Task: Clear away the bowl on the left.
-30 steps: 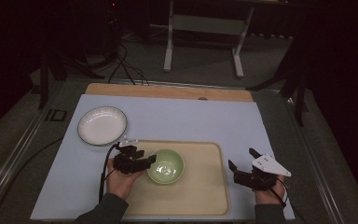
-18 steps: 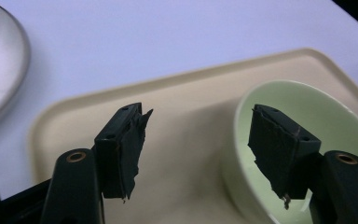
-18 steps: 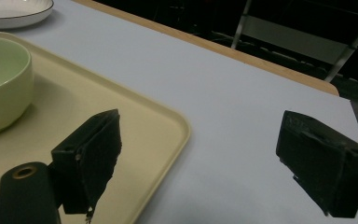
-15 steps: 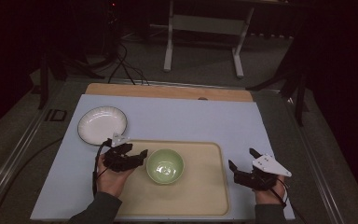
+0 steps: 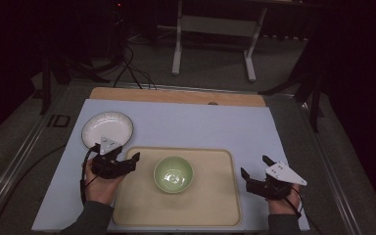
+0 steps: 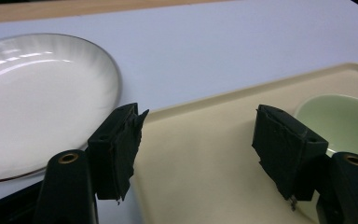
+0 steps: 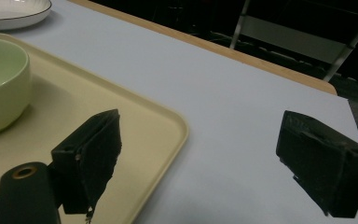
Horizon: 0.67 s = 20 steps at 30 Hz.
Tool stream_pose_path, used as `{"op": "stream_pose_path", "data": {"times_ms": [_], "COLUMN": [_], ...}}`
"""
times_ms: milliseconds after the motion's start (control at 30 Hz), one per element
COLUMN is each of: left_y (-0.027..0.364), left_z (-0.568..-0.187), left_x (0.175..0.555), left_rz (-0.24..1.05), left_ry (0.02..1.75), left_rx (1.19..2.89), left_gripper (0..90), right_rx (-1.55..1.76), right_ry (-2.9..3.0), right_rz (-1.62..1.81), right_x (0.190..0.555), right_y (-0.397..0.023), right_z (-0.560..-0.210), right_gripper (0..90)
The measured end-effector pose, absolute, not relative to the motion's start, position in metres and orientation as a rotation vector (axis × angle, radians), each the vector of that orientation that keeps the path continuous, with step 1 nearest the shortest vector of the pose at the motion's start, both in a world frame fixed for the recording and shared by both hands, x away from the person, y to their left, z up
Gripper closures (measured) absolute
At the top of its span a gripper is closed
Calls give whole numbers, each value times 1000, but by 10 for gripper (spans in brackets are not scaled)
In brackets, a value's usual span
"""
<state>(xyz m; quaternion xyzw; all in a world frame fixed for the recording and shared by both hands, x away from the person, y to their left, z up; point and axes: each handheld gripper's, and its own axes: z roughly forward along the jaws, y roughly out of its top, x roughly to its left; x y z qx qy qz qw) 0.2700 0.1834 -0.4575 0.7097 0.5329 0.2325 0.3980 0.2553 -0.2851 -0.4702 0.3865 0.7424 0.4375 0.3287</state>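
Observation:
A pale green bowl (image 5: 173, 174) stands upright in the middle of a beige tray (image 5: 210, 205). My left gripper (image 5: 131, 162) hovers over the tray's left edge, a short way left of the bowl and not touching it. Its jaws have just been opening and nothing is between them. In the left gripper view the open left gripper (image 6: 198, 135) frames bare tray (image 6: 205, 158), with the bowl (image 6: 345, 121) at the right. My right gripper (image 5: 254, 166) is open and empty just right of the tray. In its own view the right gripper (image 7: 200, 154) spans the tray's corner (image 7: 121, 121).
A white plate (image 5: 106, 129) with a dark rim lies on the pale blue mat (image 5: 200, 122) behind my left gripper, close to the tray's back left corner. A wooden strip (image 5: 176, 96) edges the table's far side. Metal frame legs (image 5: 178, 44) stand on the floor beyond.
My left gripper has drawn back to the left from the bowl's rim to the tray's left edge, with its jaws wider. The bowl stays put. The right gripper has not moved.

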Motion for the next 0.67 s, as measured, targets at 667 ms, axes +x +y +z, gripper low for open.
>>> {"op": "stream_pose_path", "data": {"times_ms": [667], "left_y": [238], "left_z": [-467], "left_x": [264], "left_rz": [707], "left_ry": [1512], "left_rx": [1669], "left_gripper": [318], "right_rx": [1038], "right_ry": [1924], "right_rz": [1145], "right_x": [255], "right_y": [-289], "right_z": [-470], "right_gripper": [133]}}
